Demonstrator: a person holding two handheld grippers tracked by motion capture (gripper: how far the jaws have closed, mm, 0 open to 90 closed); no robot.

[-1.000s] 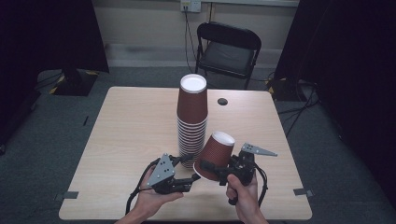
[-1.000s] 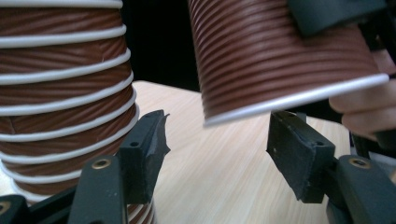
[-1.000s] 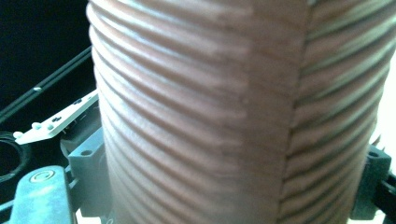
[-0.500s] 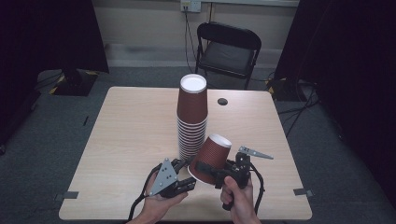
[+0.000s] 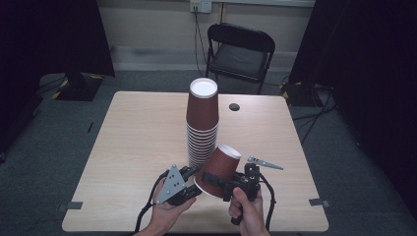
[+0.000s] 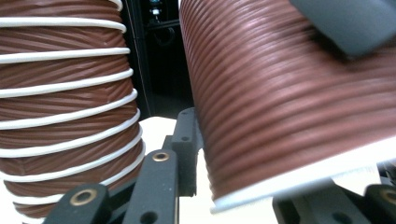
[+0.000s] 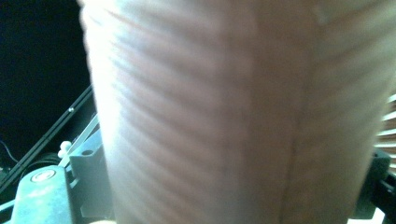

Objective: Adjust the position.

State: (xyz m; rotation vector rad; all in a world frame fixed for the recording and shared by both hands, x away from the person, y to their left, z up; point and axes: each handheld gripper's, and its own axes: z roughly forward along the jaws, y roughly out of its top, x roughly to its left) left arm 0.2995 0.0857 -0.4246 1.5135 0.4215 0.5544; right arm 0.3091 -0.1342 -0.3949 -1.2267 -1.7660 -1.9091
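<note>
A tall stack of upside-down brown ribbed paper cups [image 5: 202, 123] stands at mid-table, and it rises at the left of the left gripper view [image 6: 65, 93]. In front of it my right gripper [image 5: 210, 181] is shut on a single brown cup [image 5: 222, 164], tilted with its white base up and to the right. That cup's wall looms blurred in the right gripper view [image 7: 224, 116]. My left gripper [image 5: 195, 182] sits at the cup's mouth. Its jaws have just been closing, and the cup's rim end [image 6: 289, 102] lies between them, close to both fingers [image 6: 159, 186].
A wooden table [image 5: 133, 132] carries a small dark round thing [image 5: 234, 106] behind the stack. A black folding chair [image 5: 239, 49] stands past the far edge. Both hands work near the front edge.
The right gripper has carried the tilted cup a little left and down toward the left gripper. The left jaws have narrowed around the cup's mouth.
</note>
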